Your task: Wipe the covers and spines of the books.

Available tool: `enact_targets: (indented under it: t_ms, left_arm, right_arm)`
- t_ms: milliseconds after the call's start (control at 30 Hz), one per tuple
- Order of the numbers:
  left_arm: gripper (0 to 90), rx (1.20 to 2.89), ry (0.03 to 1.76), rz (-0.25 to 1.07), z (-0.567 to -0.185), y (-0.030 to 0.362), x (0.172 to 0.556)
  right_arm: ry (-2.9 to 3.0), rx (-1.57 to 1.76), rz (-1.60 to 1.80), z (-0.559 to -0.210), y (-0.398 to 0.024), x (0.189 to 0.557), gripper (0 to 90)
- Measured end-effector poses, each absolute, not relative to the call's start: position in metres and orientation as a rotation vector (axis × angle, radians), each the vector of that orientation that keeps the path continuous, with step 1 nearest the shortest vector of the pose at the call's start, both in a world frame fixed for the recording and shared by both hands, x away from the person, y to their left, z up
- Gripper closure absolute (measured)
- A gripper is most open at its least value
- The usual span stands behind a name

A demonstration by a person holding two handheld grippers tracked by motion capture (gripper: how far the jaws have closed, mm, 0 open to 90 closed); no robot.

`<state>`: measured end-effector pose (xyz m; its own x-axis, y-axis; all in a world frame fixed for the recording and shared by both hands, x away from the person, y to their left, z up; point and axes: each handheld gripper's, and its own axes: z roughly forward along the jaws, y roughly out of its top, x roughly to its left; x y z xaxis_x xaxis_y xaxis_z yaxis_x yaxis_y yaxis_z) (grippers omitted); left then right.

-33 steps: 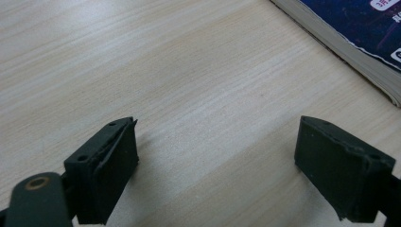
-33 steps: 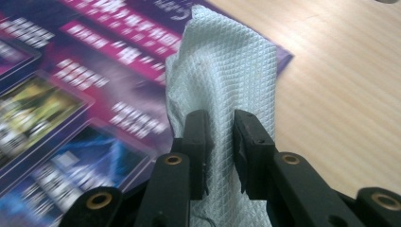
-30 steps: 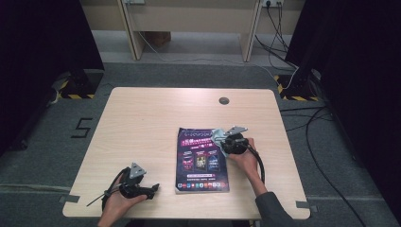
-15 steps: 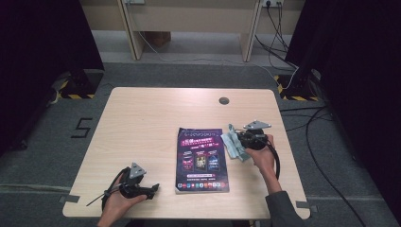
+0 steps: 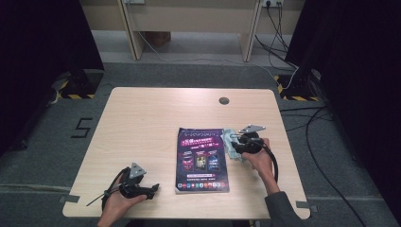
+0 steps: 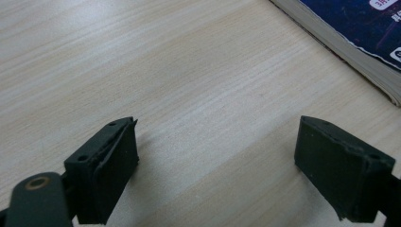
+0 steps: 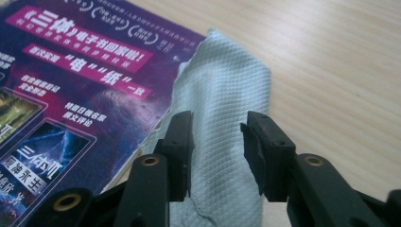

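Pale-green cloth [image 7: 227, 142] beside the magazine [image 7: 71, 94], right tongs [image 7: 215, 142] just opening above.

L hand [image 5: 118, 201] comes in from the bottom edge, low at the near L of the high view, wrapped round the L gripper [image 5: 152, 188], which lies about level and points R. Grey three-cornered plate on top, cable trailing back to the L. Its jaws stand wide apart, nothing between them, pads bare in the L gripper view. R forearm, in a dark sleeve, angles up from the bottom R; R hand [image 5: 259, 158] grips the R gripper [image 5: 230, 142] from behind, pointing L and tilted down. Grey plate on top, cable looping back along the wrist. R jaws have just been opening; they stand partly apart, pads pressing on nothing.
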<state>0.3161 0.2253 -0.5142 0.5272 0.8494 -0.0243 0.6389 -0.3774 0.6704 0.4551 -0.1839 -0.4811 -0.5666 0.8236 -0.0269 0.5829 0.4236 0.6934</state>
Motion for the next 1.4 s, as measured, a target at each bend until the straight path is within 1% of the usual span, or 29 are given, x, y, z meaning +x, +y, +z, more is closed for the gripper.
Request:
enact_targets:
  t_ms: [133,167,333,400,667,967,1100,1233,1333,1400]
  left_arm:
    - [13.2,2.136,1.204,0.432,-0.514,0.225,0.316]
    - [13.2,2.137,1.204,0.433,-0.514,0.225,0.316]
    - [13.2,2.137,1.204,0.433,-0.514,0.225,0.316]
    - [13.2,2.138,1.203,0.433,-0.514,0.225,0.316]
    - [13.2,2.139,1.202,0.432,-0.514,0.225,0.316]
    - [13.2,2.139,1.202,0.431,-0.514,0.225,0.316]
    - [13.2,2.138,1.202,0.431,-0.514,0.225,0.316]
    - [13.2,2.139,1.201,0.431,-0.514,0.225,0.316]
    - [13.2,2.138,1.202,0.431,-0.514,0.225,0.316]
    - [13.2,2.138,1.2,0.431,-0.514,0.225,0.316]
  right_arm:
    - [2.366,1.189,0.85,-0.491,-0.177,0.457,59.9]
    - [2.372,1.184,0.83,-0.494,-0.176,0.457,61.4]
    - [2.371,1.152,0.812,-0.496,-0.176,0.459,76.5]
    - [2.352,1.154,0.799,-0.494,-0.178,0.459,79.0]
    - [2.253,1.185,0.85,-0.475,-0.201,0.454,79.7]
    - [2.218,1.266,0.756,-0.481,-0.237,0.45,79.4]
    - [2.24,1.292,0.711,-0.488,-0.243,0.452,78.5]
    - [2.248,1.316,0.701,-0.492,-0.241,0.453,74.2]
    - [2.217,1.349,0.737,-0.489,-0.242,0.452,65.5]
    - [2.204,1.369,0.793,-0.485,-0.242,0.452,56.8]
